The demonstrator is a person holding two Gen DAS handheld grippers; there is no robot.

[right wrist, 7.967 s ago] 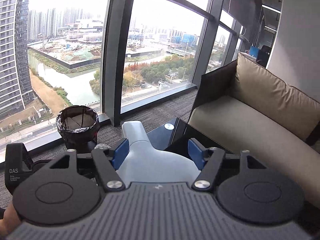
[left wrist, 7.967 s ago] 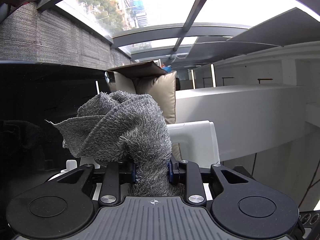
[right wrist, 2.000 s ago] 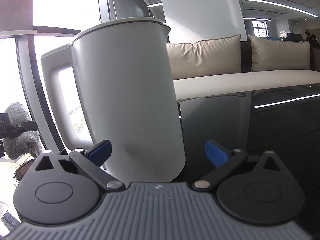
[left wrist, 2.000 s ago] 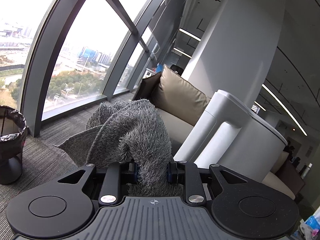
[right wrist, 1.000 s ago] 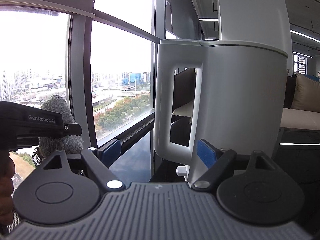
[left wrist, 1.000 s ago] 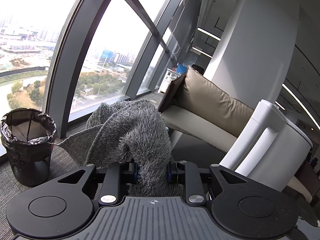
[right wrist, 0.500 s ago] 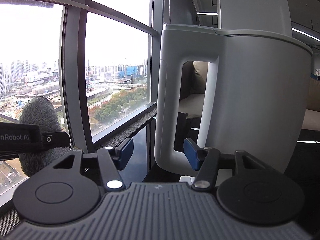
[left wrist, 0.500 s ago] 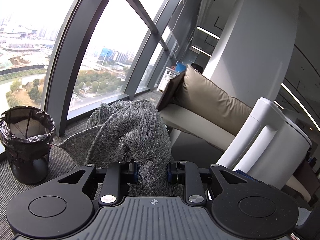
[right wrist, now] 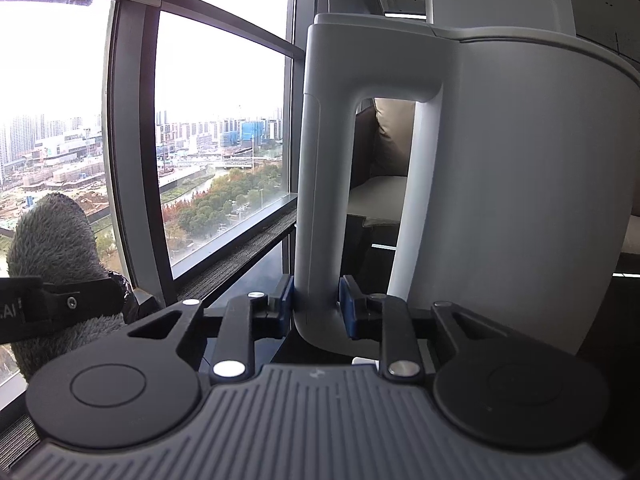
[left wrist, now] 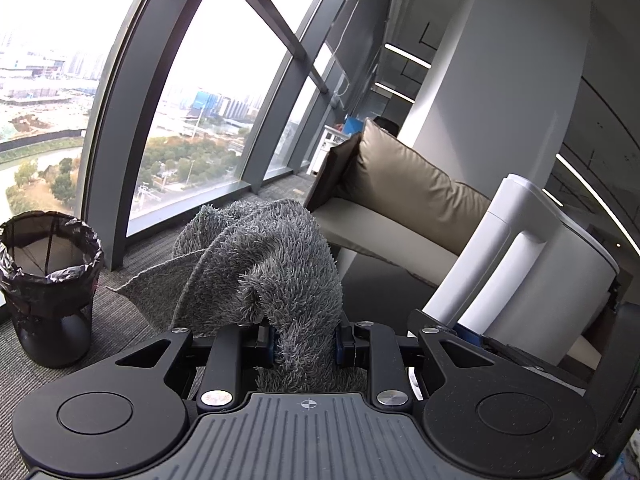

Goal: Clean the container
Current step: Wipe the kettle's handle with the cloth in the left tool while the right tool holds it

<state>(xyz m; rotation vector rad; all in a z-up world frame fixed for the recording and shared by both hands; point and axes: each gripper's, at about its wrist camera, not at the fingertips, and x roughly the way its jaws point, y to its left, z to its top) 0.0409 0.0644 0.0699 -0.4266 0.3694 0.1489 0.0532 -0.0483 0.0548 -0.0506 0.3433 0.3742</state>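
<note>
Tall windows (left wrist: 192,128) flood my view with grey daylight over a city. A tan sofa (left wrist: 404,200) sits on grey carpet (left wrist: 120,320), a bin (left wrist: 48,288) by the glass.

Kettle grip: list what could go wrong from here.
1. The right hand-held gripper pinches only the low end of the kettle handle, so the tall body may swing or slip when lifted.
2. The kettle stands on a dark glossy table; a slip could knock it over there.
3. The cloth in the left hand-held gripper is a loose bunch and may slip while wiping.
</note>
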